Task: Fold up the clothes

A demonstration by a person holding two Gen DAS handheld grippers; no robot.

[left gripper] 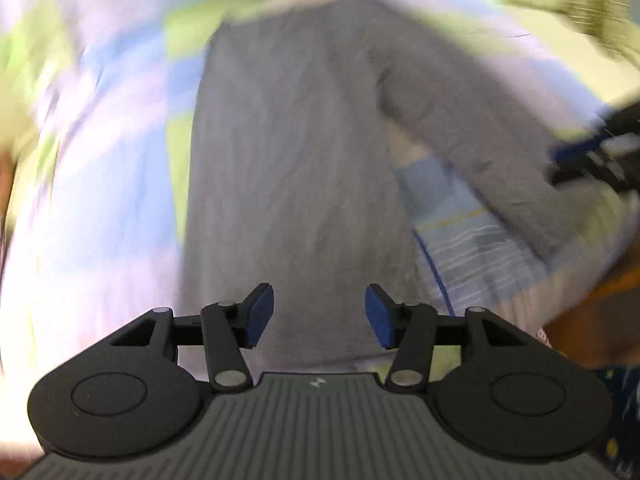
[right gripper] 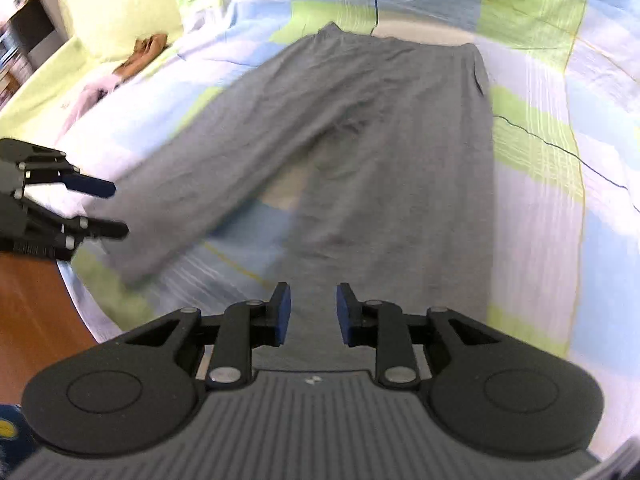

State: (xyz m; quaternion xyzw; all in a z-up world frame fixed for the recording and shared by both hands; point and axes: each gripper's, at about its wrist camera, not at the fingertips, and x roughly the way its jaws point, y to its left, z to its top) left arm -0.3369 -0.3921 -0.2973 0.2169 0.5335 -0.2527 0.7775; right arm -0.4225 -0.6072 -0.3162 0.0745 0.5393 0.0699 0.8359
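Note:
Grey trousers (right gripper: 360,128) lie flat on the bed, waistband at the far end, both legs spread toward me. In the left wrist view the trousers (left gripper: 288,160) are blurred. My left gripper (left gripper: 319,316) is open and empty above the hem of one leg. It also shows at the left edge of the right wrist view (right gripper: 108,210), open beside the left leg's hem. My right gripper (right gripper: 313,314) is open and empty above the hem of the right leg. It appears at the right edge of the left wrist view (left gripper: 592,152).
The bed sheet (right gripper: 532,128) is checked in blue, green and white. A pale green pillow (right gripper: 116,4) and a brown and pink cloth (right gripper: 132,60) lie at the far left. Wooden floor (right gripper: 36,312) shows by the bed's near left edge.

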